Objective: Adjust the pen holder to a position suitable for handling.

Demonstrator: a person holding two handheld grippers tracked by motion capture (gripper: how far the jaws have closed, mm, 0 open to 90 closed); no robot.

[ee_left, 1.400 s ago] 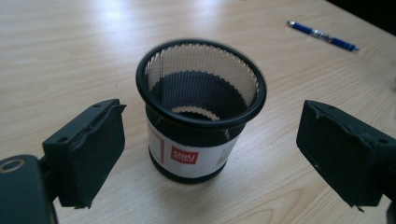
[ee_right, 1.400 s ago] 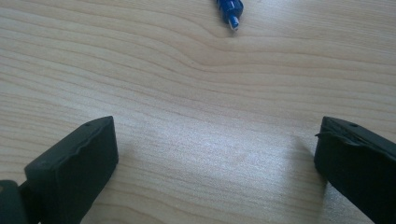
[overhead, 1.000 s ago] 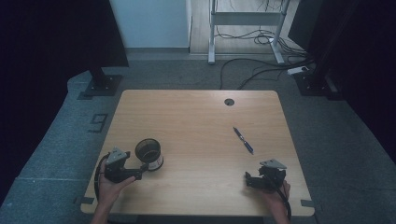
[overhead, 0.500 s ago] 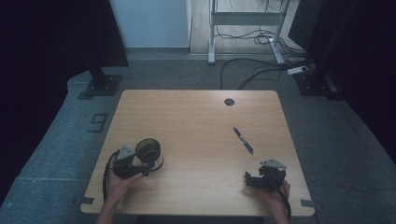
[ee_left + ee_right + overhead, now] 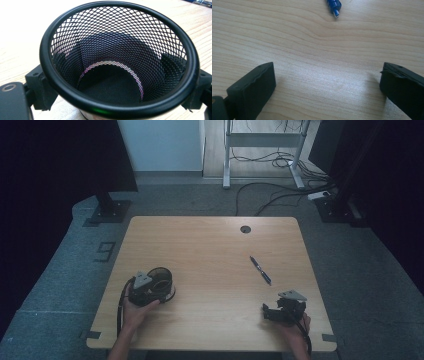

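Mesh pen cup [image 5: 120, 62] stands upright between the just-closing jaws of the left hand-held gripper [image 5: 150, 287]; the pen [image 5: 260, 270] lies nearer the wide-open right hand-held gripper [image 5: 280, 310].

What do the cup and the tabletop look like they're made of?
Mesh cup: likely black-coated metal, an open diamond wire mesh under a smooth, glossy solid rim; the base looks solid and dark. Table: light wood or wood-look laminate, going by the printed-looking grain and matte sheen; which one is unclear.

Black left gripper [image 5: 148, 289], grey three-cornered plate, trailing cable, blocky fingers [image 5: 252, 85]
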